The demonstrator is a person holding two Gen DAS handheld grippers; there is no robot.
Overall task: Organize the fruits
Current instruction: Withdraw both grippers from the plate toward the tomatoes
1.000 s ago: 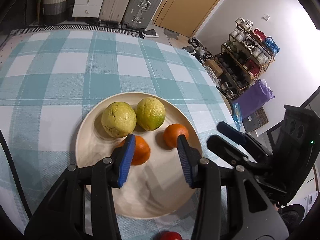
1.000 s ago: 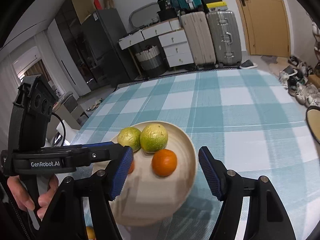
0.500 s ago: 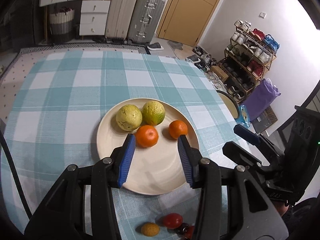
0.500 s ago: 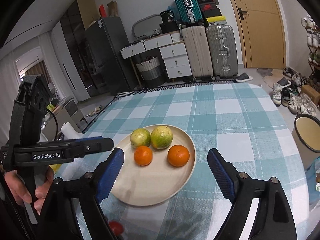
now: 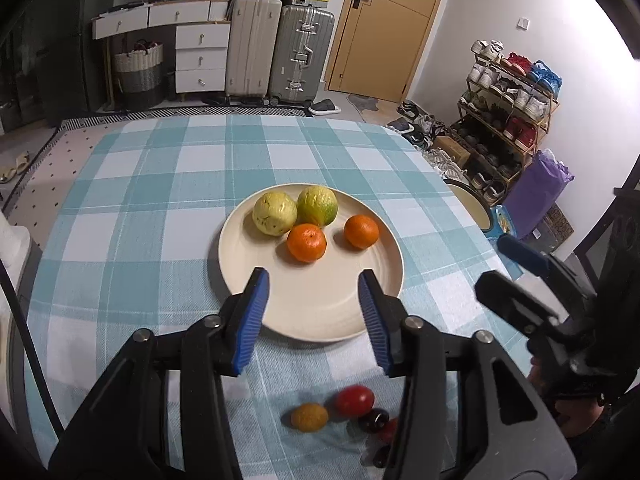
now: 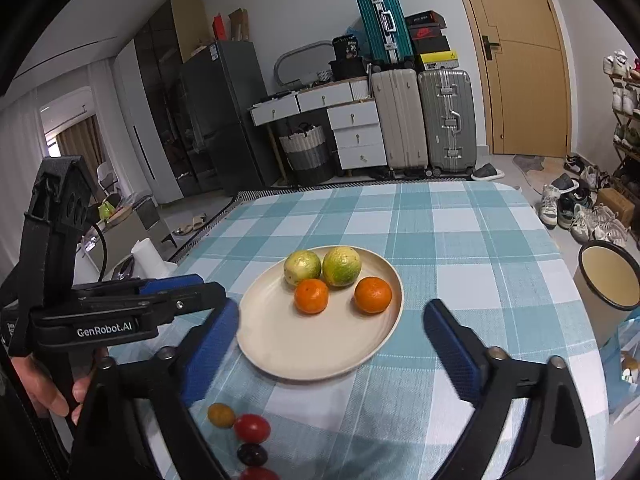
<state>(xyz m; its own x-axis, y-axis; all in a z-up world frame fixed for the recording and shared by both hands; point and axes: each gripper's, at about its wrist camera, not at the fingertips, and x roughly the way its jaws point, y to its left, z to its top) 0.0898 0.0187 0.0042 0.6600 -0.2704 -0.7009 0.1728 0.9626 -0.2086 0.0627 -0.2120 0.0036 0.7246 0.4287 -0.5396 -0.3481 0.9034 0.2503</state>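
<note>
A: Fruits, status. Tabletop [image 6: 460, 216] under its teal checked cloth carries the cream plate [image 5: 320, 320] near the middle. On the plate: two yellow-green fruits [image 5: 275, 213] touching at the far side, then two oranges. The nearer orange [image 5: 306, 242] rests against the green pair; the other orange [image 5: 361, 231] sits apart to its right.

B: What changed in the last second?

A: A second ago my left tool [image 5: 314, 312] had its pads down beside the nearer orange. Now that orange lies free on the plate and both tools are back over the plate's near rim, so more of the tabletop shows. I judge that placement finished.

B: Tool states?

A: Left tool: jaws have just been opening, moderately apart, nothing between the pads. Right tool [image 6: 332, 336]: jaws have also just been opening, now spread very wide, also empty.

B: What is left?

A: Small pieces on the cloth at the near edge, off the plate: a red tomato-like fruit [image 6: 251, 428], a small orange-yellow one [image 6: 221, 415] just beside it, a dark round one [image 6: 252, 454], and more red at the frame edge, partly hidden. I would take these next; they are small and round, likely to roll under the pads.

B: Pose?

A: Both tools tilted downward toward the plate, side by side. My left hand [image 6: 52, 392] grips its handle, seen in the right wrist view. My right hand is barely visible.
</note>
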